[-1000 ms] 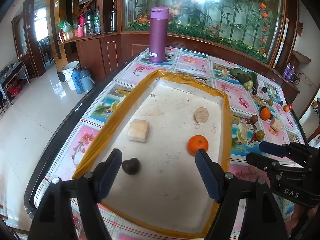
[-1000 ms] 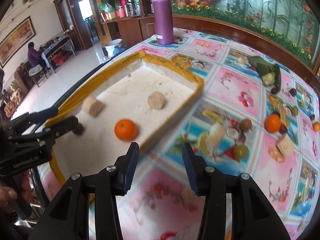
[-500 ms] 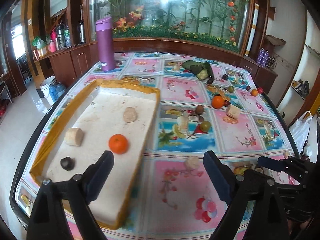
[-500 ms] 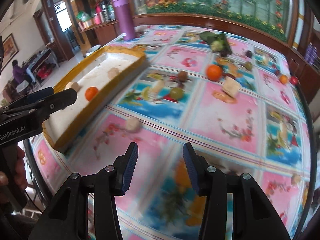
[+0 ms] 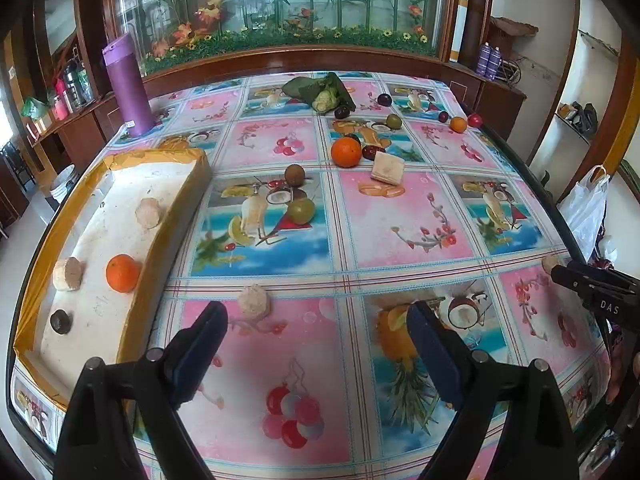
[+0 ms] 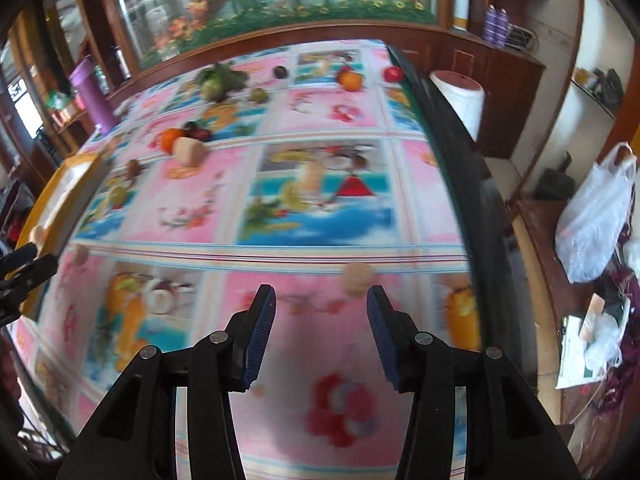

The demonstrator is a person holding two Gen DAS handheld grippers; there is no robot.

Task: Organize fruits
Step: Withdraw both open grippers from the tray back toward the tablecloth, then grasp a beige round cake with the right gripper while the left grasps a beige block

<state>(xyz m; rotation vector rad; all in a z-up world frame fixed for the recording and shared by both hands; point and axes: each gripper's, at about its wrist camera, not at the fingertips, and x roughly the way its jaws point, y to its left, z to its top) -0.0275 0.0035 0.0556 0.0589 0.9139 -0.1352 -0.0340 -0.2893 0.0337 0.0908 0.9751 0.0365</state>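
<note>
both claws [image 5: 316,344] [image 6: 321,330] open, empty; tray [image 5: 40,216] holds four pieces.

An orange [image 5: 123,273] lies in the yellow-rimmed tray [image 5: 176,216]; another orange [image 5: 346,152] rests on the tablecloth.

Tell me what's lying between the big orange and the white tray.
In the left wrist view, a brown kiwi lies on the tablecloth between the big orange and the white tray.

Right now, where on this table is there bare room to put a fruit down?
The white tray has bare floor between its orange and the tan chunk. The pink squares right of the banana piece are bare. It is crowded around the big orange and cabbage.
</note>
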